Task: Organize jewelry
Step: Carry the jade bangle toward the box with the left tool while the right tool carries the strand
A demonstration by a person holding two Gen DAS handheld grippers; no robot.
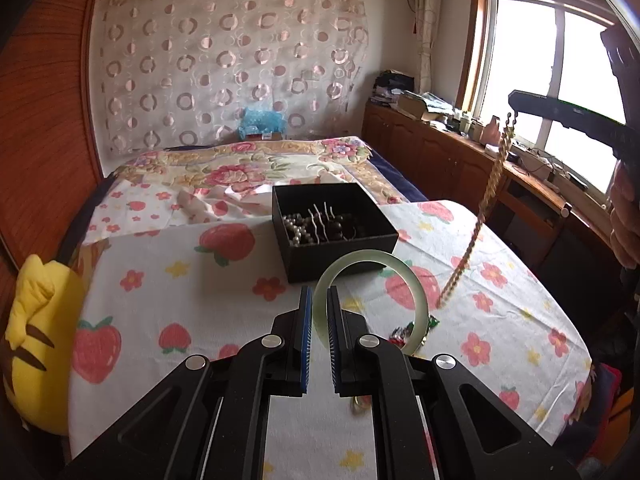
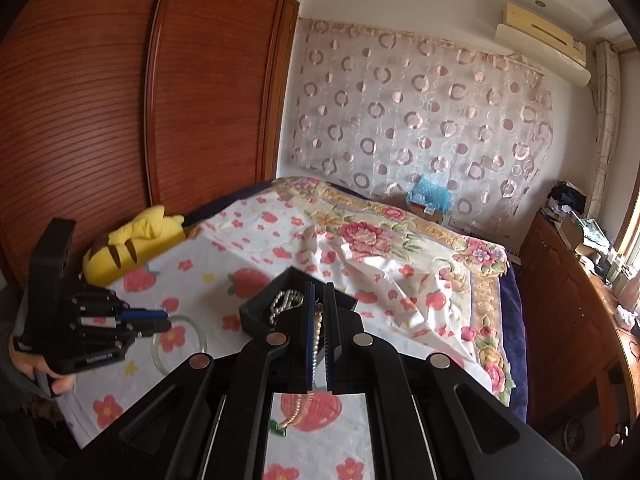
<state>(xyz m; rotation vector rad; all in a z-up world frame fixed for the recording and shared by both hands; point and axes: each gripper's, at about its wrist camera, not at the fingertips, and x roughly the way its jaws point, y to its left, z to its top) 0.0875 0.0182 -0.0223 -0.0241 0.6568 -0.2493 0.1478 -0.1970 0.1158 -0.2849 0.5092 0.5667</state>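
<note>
While both grippers are busy: ferrying jewelry toward the black box [image 1: 334,226].

Pinching the green bangle [image 1: 370,300] in the left gripper [image 1: 319,312], just short of the box; dangling a bead necklace [image 1: 486,200] from the closed right gripper [image 2: 318,312] above the table [image 1: 168,308]. Pearls and pins already boxed; small pieces lying loose on the cloth, yet to go in.

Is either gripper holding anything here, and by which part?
Left gripper pinches the green bangle at its rim. Right gripper clamps the pearl strand near its upper end, the rest dangling.
</note>
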